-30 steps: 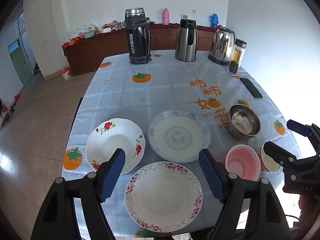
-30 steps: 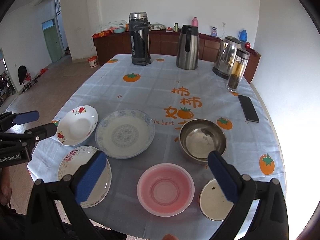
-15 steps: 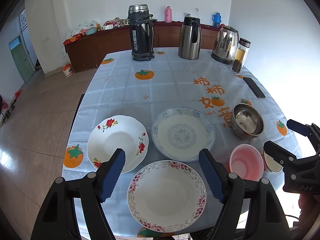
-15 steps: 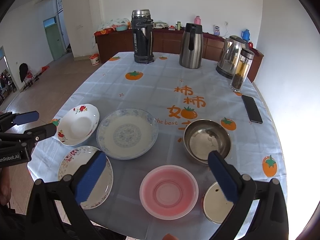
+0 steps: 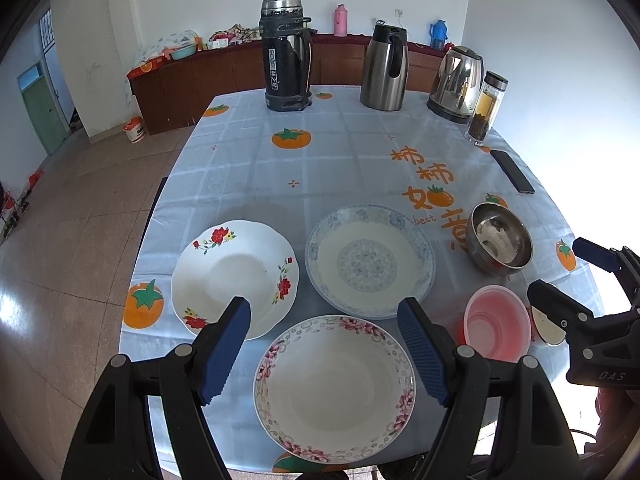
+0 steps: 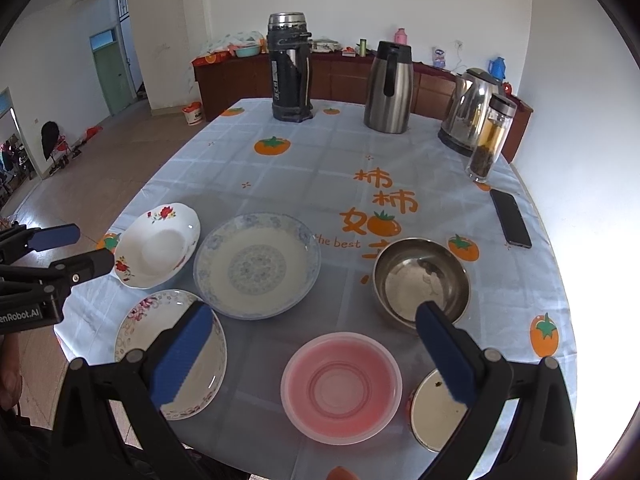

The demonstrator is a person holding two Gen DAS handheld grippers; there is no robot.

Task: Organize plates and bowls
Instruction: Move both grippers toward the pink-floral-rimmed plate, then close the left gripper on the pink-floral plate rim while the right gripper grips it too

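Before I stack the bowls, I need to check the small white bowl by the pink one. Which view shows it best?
The right wrist view: the small white bowl lies near the front edge, inside visible with dark specks, though a gripper finger covers part. In the left wrist view the bowl is a sliver behind the right gripper, beside the pink bowl.

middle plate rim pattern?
Blue floral rim, blue medallion in the centre, on the middle plate; clearest in the left wrist view.

Red-flowered white plate (image 5: pixel 236 276); blue-patterned plate (image 5: pixel 370 260); pink bowl (image 6: pixel 341 387); persimmon-print tablecloth (image 5: pixel 320 168).
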